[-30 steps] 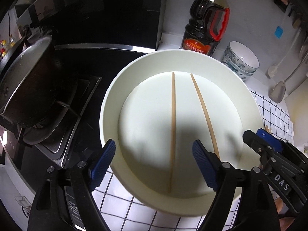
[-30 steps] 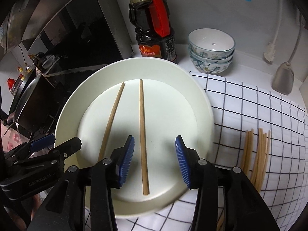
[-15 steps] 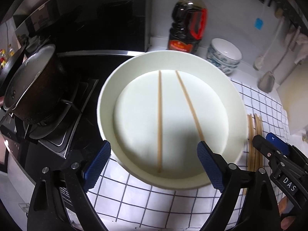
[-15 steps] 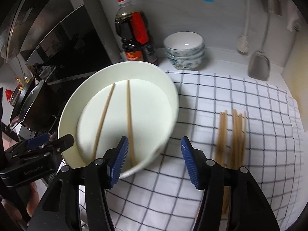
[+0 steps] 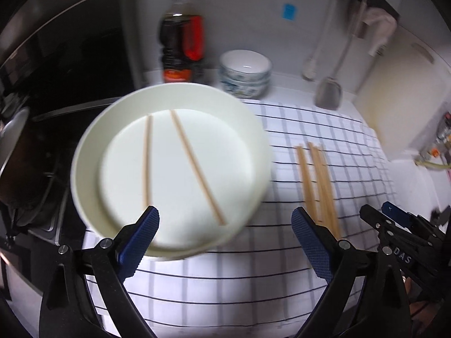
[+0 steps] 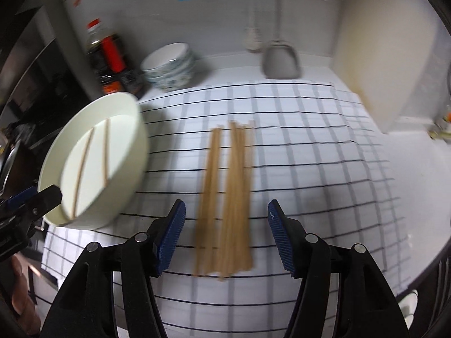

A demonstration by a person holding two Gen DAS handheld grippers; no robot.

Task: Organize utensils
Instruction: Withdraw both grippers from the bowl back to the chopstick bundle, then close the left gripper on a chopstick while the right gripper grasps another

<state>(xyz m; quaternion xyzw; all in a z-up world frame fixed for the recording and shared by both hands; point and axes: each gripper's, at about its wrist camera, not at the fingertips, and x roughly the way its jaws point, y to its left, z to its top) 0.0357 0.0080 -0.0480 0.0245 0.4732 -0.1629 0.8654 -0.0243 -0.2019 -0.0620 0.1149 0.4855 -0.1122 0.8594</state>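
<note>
A wide white plate [image 5: 93, 146] [image 6: 135, 146] rests on the checked cloth's left edge, with two wooden chopsticks [image 5: 194, 163] [image 6: 105, 150] lying in it. Several more chopsticks [image 6: 225, 197] [image 5: 318, 180] lie bundled on the cloth to its right. My left gripper [image 5: 225, 239] hangs over the plate's near right rim, jaws still opening, nothing between them. My right gripper [image 6: 225, 233] hovers above the near end of the bundle, jaws opening, pads clear of the sticks. Its dark tip [image 5: 394, 219] shows at the right of the left wrist view.
A dark sauce bottle [image 5: 180, 48] and stacked bowls [image 5: 245, 73] stand at the back wall. A spatula [image 6: 282, 62] and ladle hang there. A pale cutting board [image 6: 380, 64] leans at the right. A stove and pot [image 5: 17, 152] lie left.
Both grippers swung right, away from over the plate toward the cloth. The chopstick bundle came into view under the right gripper. Both sets of jaws stand wider.
</note>
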